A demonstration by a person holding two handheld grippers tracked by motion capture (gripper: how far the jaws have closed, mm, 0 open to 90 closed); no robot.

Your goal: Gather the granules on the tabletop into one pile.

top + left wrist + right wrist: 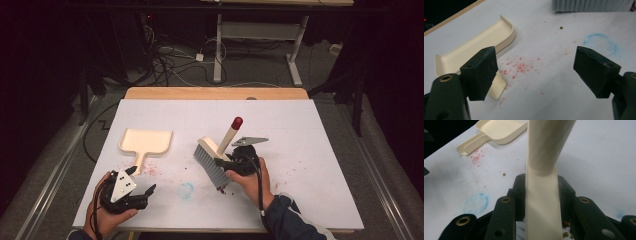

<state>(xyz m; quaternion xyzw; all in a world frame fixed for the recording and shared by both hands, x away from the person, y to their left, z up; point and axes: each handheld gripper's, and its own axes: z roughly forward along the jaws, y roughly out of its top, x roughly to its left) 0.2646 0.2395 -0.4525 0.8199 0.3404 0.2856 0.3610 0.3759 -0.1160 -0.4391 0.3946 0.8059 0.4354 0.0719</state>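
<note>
1. Right gripper (pixel 235 162) clamps the cream, red-tipped plastic brush (pixel 220 152) (bristles on table).
2. Left gripper (pixel 142 192) gapes empty; cream plastic dustpan (pixel 147 141) lies just beyond, handle (pixel 138 161) toward it.

Smooth cream plastic dustpan (pixel 146 141) and brush (pixel 220 152), grey bristles, matt white tabletop (pixel 310 150).

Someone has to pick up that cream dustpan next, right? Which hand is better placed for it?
The left. The left gripper has open, empty jaws and sits just in front of the dustpan, whose handle points toward it. The right gripper is busy: its jaws are clamped on the brush.
</note>
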